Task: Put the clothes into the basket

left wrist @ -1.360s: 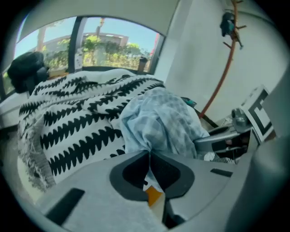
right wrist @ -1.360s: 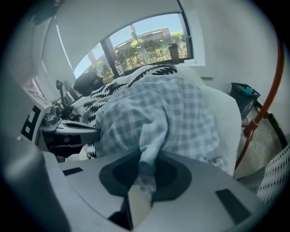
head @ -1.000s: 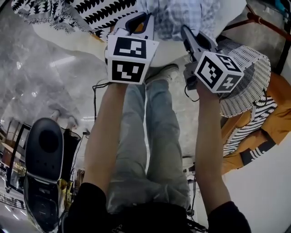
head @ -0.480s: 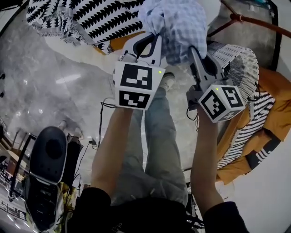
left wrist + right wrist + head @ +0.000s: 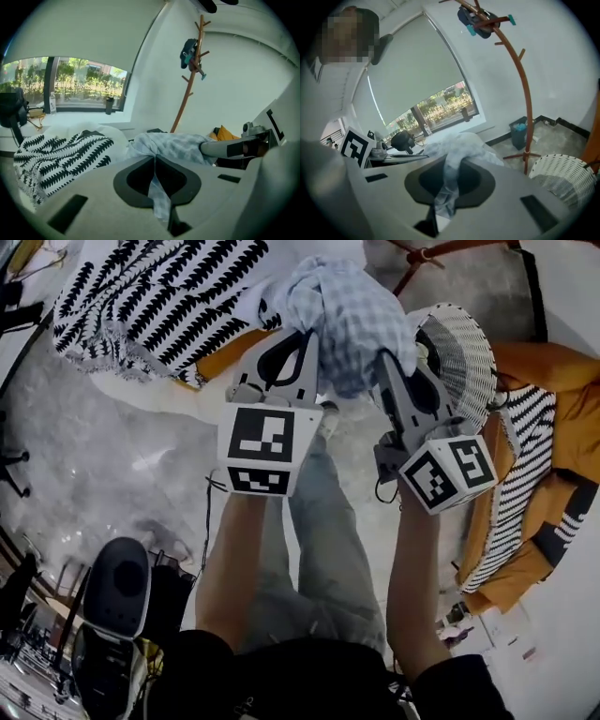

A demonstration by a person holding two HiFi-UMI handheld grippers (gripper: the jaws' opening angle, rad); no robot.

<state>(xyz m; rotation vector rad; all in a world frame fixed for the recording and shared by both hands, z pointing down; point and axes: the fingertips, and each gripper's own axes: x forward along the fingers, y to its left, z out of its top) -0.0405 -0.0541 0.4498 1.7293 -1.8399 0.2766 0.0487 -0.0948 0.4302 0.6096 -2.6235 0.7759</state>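
1. The left gripper (image 5: 305, 338) is pinched shut on one end of a pale checked shirt (image 5: 352, 315); the left gripper view shows a fold of the cloth squeezed in the seam between the closed jaws (image 5: 154, 161), with a strip hanging out below them.
2. The right gripper (image 5: 386, 360) is likewise clamped on the shirt's other end; in its own view the jaws (image 5: 449, 164) meet on a crumpled twist of the cloth (image 5: 454, 147).
3. The shirt is bunched into a loose bundle held in the air between the two grippers; its long axis runs side to side from one gripper to the other, as the left gripper view shows, where it stretches (image 5: 173, 144) across to the right gripper's finger (image 5: 232, 149).
4. The basket (image 5: 466, 357), white and woven, stands on the floor with its mouth up (image 5: 562, 180); in the head view it lies just right of the shirt and behind the right gripper; the shirt is not in it.
5. A black-and-white leaf-print cloth (image 5: 155, 292) lies spread to the left; an orange garment (image 5: 553, 371) and a striped one (image 5: 520, 474) lie to the right of the basket.
6. A wooden coat stand (image 5: 527, 93) rises near the basket.
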